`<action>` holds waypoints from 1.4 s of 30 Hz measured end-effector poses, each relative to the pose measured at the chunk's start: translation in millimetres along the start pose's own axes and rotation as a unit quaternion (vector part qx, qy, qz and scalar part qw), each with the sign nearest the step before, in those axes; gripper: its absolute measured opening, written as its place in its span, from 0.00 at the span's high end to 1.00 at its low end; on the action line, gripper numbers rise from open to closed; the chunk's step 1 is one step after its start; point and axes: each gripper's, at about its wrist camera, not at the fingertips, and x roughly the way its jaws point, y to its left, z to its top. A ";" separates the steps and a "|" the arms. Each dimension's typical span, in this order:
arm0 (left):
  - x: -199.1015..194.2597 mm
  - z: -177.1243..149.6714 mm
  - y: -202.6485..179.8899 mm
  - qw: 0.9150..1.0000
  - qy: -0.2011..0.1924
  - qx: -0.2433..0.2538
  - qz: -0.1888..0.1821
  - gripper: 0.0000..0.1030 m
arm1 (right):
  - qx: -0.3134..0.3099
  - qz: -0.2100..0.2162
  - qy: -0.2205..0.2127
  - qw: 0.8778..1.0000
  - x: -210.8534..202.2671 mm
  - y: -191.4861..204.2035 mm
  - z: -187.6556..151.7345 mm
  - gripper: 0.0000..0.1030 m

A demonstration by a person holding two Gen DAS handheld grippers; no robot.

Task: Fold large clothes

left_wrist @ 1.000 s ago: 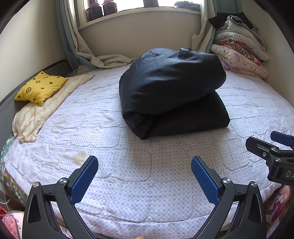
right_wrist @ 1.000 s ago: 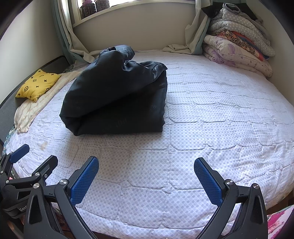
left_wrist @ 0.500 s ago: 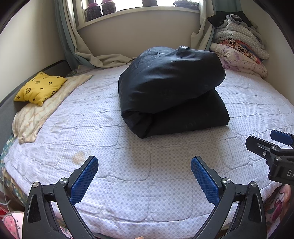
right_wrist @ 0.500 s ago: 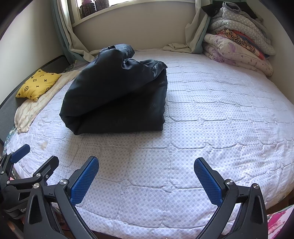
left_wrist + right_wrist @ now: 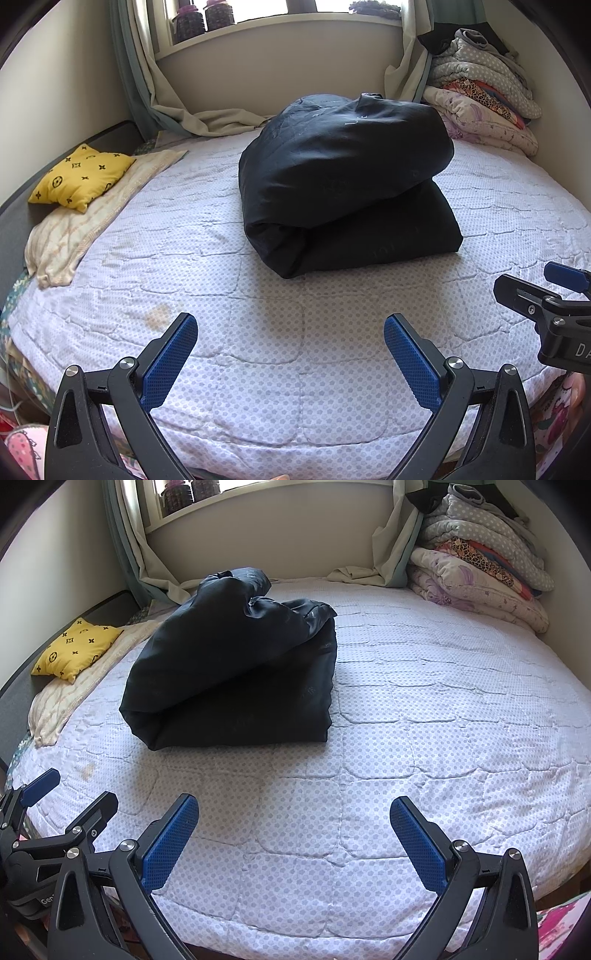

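Reading the dark fabric, I can make out only faint pale letters near the top of the bulky folded black padded garment (image 5: 343, 181); they are too small to read. The yellow cushion with black monogram marks (image 5: 81, 177) sits at the left edge of the frame on a cream towel (image 5: 74, 236). The garment lies at the centre of the white quilted bed (image 5: 258, 332). My left claw (image 5: 290, 356) hovers low at the near edge, spread wide and empty. My right claw (image 5: 295, 840) is likewise spread wide, holding nothing, well apart from the garment.
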 end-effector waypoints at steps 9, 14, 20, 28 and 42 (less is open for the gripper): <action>0.5 0.9 1.3 1.000 0.000 0.001 0.000 0.00 | -0.001 -0.001 0.000 1.000 0.1 0.4 -1.3 0.00; -0.5 1.6 3.5 1.000 -0.001 0.000 0.000 0.00 | -0.002 -0.002 -0.001 1.000 -0.3 0.2 -1.9 0.00; -1.6 2.1 4.8 1.000 -0.003 0.003 0.001 0.00 | -0.002 -0.001 -0.001 1.000 -0.4 0.5 -1.5 0.00; -2.3 1.9 4.1 1.000 -0.003 0.004 0.001 0.00 | -0.002 -0.002 0.000 1.000 -0.8 0.0 -1.6 0.00; -0.1 3.1 5.4 1.000 -0.004 0.009 -0.006 0.00 | -0.003 -0.002 0.000 1.000 -1.3 1.2 -2.2 0.00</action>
